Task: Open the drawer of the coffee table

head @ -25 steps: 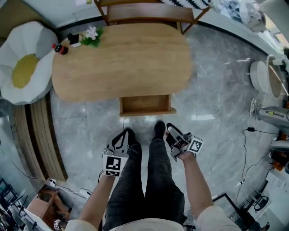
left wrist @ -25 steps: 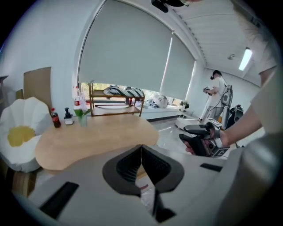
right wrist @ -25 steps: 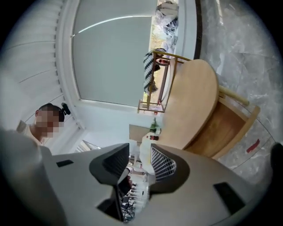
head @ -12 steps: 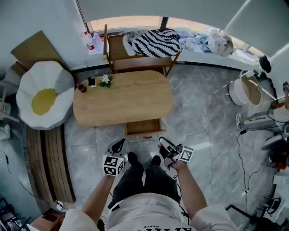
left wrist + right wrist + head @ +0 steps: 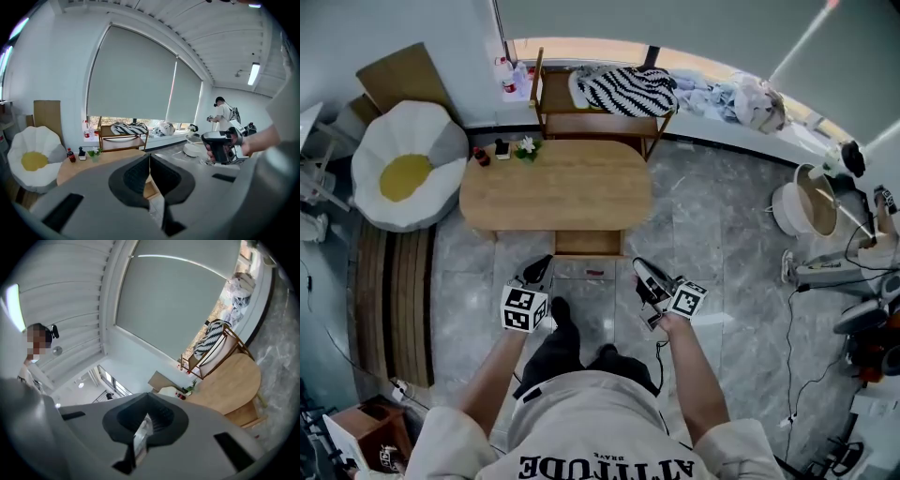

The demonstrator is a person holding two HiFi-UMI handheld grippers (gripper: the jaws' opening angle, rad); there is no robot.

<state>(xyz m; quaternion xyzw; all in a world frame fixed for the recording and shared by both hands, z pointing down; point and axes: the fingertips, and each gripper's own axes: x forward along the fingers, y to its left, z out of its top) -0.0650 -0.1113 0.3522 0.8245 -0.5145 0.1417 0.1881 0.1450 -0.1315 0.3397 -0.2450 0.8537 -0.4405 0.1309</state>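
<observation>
Drawer: the drawer (image 5: 588,243) stands pulled out from the middle of the coffee table's near long side, towards the person, with its wooden inside showing.
Coffee table: the coffee table (image 5: 567,192) is an oval of light wood on the grey marble floor (image 5: 722,244), just ahead of the person's feet.
On the worktop: a dark bottle with a red cap (image 5: 481,157), a small dark object (image 5: 501,148) and a little plant with a white flower (image 5: 526,147) stand together at the far left corner; none of them touches the drawer.
Left hand-held gripper: the left hand-held gripper (image 5: 541,266) hangs in the air near the drawer's front left corner, apart from it. Its jaws are pressed together with nothing between them.
Right hand-held gripper: the right hand-held gripper (image 5: 641,269) is raised off the drawer's front right corner, clear of it. Its jaws have just been closing and now meet, empty.
Person: stands upright in dark trousers (image 5: 567,345), one gripper in each hand.
Behind the table: a wooden rack (image 5: 546,120) carries a black-and-white striped cloth (image 5: 628,89).
Left of the table: a white cushion seat with a yellow centre (image 5: 405,176), shaped like a fried egg.
</observation>
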